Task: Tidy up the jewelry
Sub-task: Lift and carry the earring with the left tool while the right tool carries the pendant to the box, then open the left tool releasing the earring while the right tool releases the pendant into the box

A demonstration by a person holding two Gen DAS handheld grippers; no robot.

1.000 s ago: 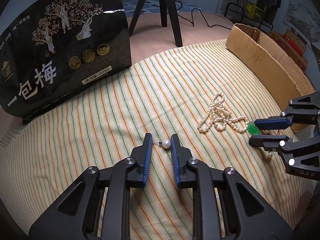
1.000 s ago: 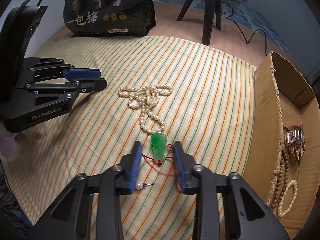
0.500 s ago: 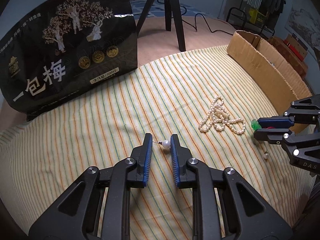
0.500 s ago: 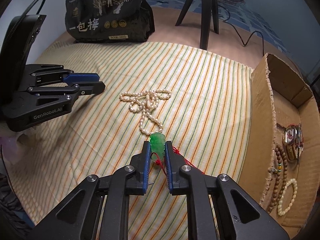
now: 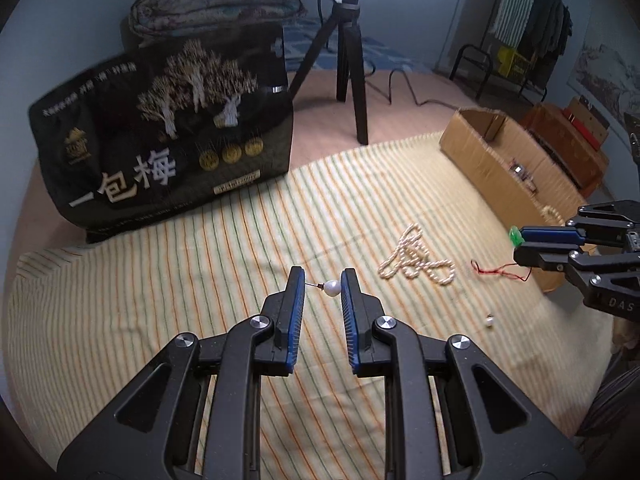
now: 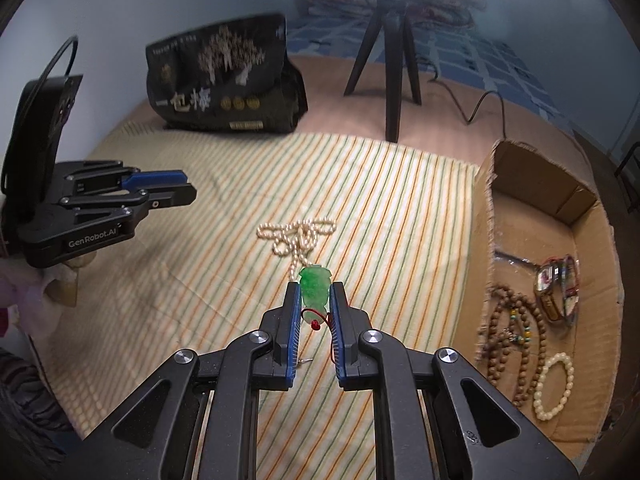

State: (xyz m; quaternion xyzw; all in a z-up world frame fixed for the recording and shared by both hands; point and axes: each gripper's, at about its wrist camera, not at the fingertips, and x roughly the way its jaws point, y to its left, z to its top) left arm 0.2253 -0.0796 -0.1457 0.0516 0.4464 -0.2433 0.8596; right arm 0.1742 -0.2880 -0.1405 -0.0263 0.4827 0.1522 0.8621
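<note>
Jade pendant (image 6: 315, 289), green and carved, sits pinched between the 2 blue-lined fingers of the right gripper (image 6: 314, 300), lifted off the striped cloth (image 6: 400, 208), its red cord (image 5: 500, 271) trailing down to the fabric. The left gripper (image 5: 322, 286) is pressed onto a pearl earring (image 5: 331, 288), the pearl against 1 finger and the thin post reaching the other, held above the cloth.

Just ahead of the pendant lies a tangled pearl necklace (image 6: 298, 236), flat on the cloth between the 2 grippers. A second small pearl earring (image 5: 489, 321) rests alone on the fabric below the right gripper in the left wrist view.

To the right, the cardboard box (image 6: 486, 216) stands with its near wall upright along the cloth's edge; inside lie a brown bead string (image 6: 516, 332), a white bead bracelet (image 6: 556, 386) and a banded bracelet (image 6: 558, 292). The stretch of cloth from pendant to box wall is bare stripes.

At the far edge of the cloth a black printed bag (image 5: 168, 136) stands upright, with a black tripod (image 5: 348, 64) on the floor beyond and a folded quilt (image 5: 220, 4) behind the bag.
</note>
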